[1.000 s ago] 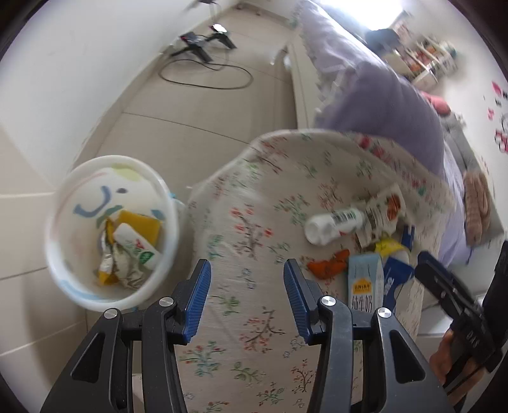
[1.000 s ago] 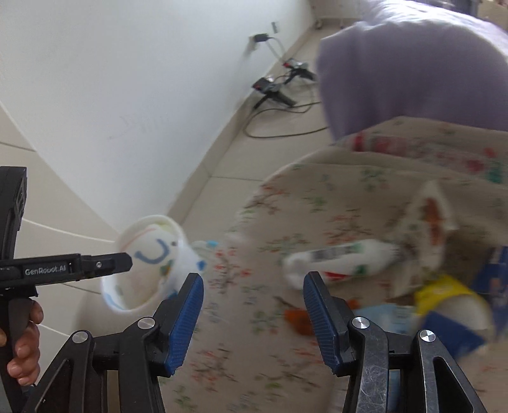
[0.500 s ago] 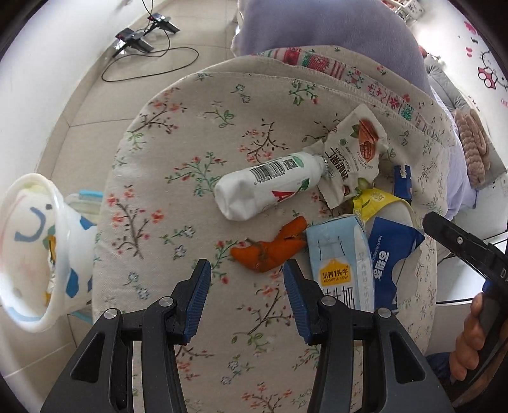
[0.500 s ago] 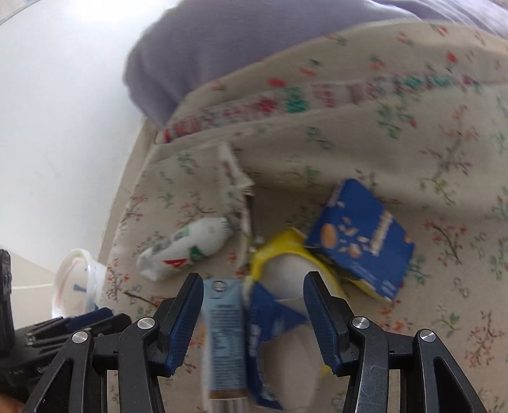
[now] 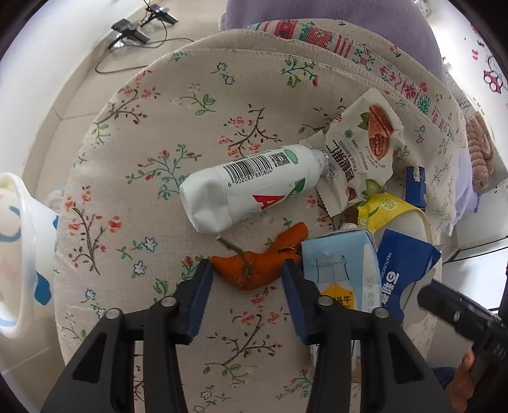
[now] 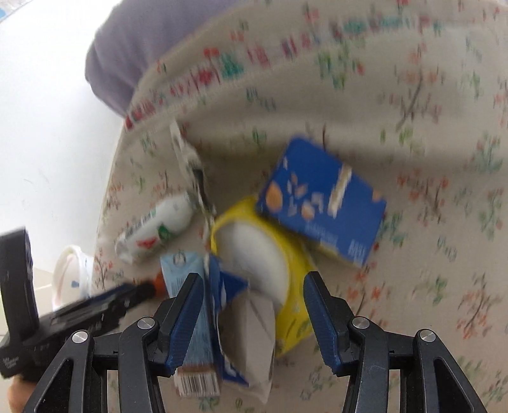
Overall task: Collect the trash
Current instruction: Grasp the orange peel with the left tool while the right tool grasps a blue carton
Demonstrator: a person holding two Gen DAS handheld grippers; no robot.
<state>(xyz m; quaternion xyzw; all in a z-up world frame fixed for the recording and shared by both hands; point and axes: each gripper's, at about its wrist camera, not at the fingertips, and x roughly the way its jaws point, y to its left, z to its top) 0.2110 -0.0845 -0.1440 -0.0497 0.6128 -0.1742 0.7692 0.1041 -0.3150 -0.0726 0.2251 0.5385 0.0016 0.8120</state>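
Trash lies on a floral cloth (image 5: pixel 152 133). My left gripper (image 5: pixel 246 270) is open, its fingertips on either side of an orange peel (image 5: pixel 257 263). Beyond it lie a white bottle (image 5: pixel 250 184) and a nut snack bag (image 5: pixel 358 159). To the right lie a light blue milk carton (image 5: pixel 343 273) and a torn dark blue carton (image 5: pixel 403 270). My right gripper (image 6: pixel 250 286) is open above the torn blue carton (image 6: pixel 228 289) and a yellow wrapper (image 6: pixel 292 263), with a blue box (image 6: pixel 320 206) beyond. The white trash bin (image 5: pixel 16 254) stands at the left.
A purple blanket (image 5: pixel 317 12) lies behind the cloth. Cables and chargers (image 5: pixel 133 28) lie on the tiled floor at the far left. The right gripper's body (image 5: pixel 460 314) shows at the lower right of the left wrist view.
Both grippers swung from the bin side over to the trash pile and moved lower. The left gripper now straddles the orange peel; the right one hangs over the cartons.
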